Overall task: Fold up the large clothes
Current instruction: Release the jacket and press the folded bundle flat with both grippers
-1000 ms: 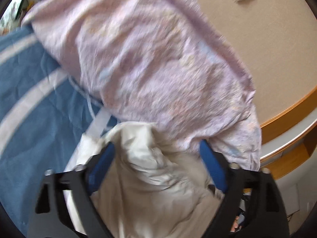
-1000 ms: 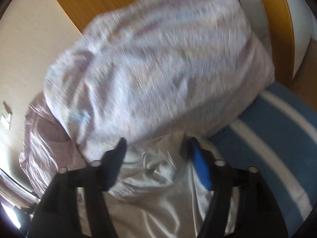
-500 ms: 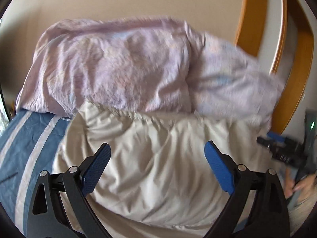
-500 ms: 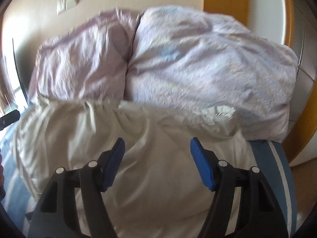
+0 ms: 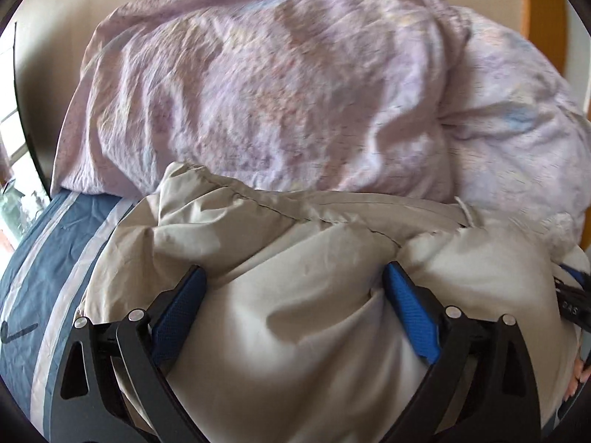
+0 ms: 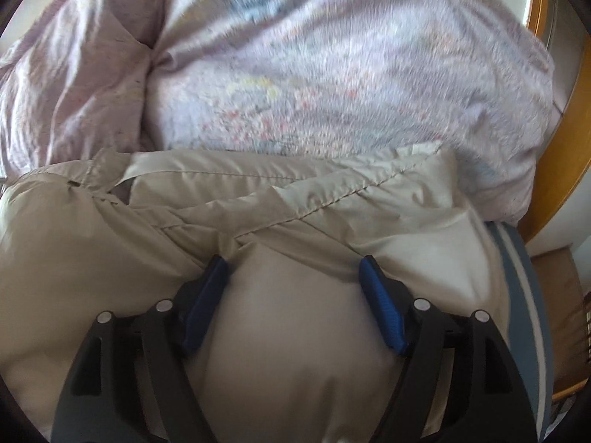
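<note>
On top of the bed lies a big beige garment [image 5: 303,295], soft and puffy and full of wrinkles. It sits on a blue bedsheet [image 5: 48,258] with pale stripes. Just behind it, and touching its far edge, is a fat lilac duvet [image 5: 266,96] bunched up in a heap against the wall.

Two tongs point down at the beige cloth, one in each of the person's hands. The left gripper [image 5: 295,277] has its blue pads spread very wide. The cloth bulges up between them, and the jaws are not squeezing it. At the right edge of that view you can see a bit of the other tool and some fingertips [image 5: 578,373].

The right gripper [image 6: 291,269] is opening its jaws too. A round lump of the beige cloth sits between its blue pads [image 6: 384,317], and they look loose on it. A stitched seam [image 6: 325,203] runs across the cloth just past the tips. Next to the bed on the right stands a wooden frame [image 6: 569,140].
</note>
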Action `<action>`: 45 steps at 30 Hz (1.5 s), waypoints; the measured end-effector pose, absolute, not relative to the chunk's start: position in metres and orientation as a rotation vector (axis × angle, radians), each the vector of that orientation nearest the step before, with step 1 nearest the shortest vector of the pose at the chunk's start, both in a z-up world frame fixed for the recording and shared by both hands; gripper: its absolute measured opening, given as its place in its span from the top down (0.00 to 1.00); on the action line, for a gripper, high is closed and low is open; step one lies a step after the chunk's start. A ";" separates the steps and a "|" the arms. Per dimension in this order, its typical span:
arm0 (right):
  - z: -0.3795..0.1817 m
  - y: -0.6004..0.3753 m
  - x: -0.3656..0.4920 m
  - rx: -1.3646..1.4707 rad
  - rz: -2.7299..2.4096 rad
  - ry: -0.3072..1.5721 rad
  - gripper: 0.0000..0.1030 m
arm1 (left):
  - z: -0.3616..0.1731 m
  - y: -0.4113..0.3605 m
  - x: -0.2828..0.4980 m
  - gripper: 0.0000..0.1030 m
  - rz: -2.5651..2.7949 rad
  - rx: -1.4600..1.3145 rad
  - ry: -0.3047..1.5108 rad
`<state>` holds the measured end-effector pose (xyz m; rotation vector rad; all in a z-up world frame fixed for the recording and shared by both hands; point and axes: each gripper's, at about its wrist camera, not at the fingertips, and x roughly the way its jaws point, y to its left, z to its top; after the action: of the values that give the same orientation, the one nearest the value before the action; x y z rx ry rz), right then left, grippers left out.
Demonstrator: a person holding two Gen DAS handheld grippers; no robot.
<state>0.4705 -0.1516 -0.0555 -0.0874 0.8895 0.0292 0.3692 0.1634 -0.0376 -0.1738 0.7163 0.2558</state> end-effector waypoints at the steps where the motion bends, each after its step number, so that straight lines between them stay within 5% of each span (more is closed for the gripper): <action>1: -0.059 -0.154 0.474 -0.069 0.035 0.904 0.26 | -0.039 0.166 0.372 0.04 0.266 -0.178 0.722; 8: -0.071 -0.158 0.478 -0.039 0.029 0.906 0.23 | -0.050 0.172 0.382 0.01 0.292 -0.199 0.725; 17: -0.038 -0.217 0.429 0.161 0.087 0.790 0.31 | -0.024 0.201 0.333 0.01 0.233 -0.299 0.674; 38: -0.088 -0.230 0.457 0.142 -0.034 0.923 0.30 | -0.072 0.252 0.349 0.01 0.450 -0.392 0.754; 45: -0.043 -0.217 0.385 0.173 0.032 0.787 0.29 | -0.043 0.243 0.308 0.01 0.402 -0.363 0.692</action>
<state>0.3851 -0.2169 -0.0433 0.1731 0.7873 0.0325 0.3079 0.2431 -0.0435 -0.3634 0.6919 0.4016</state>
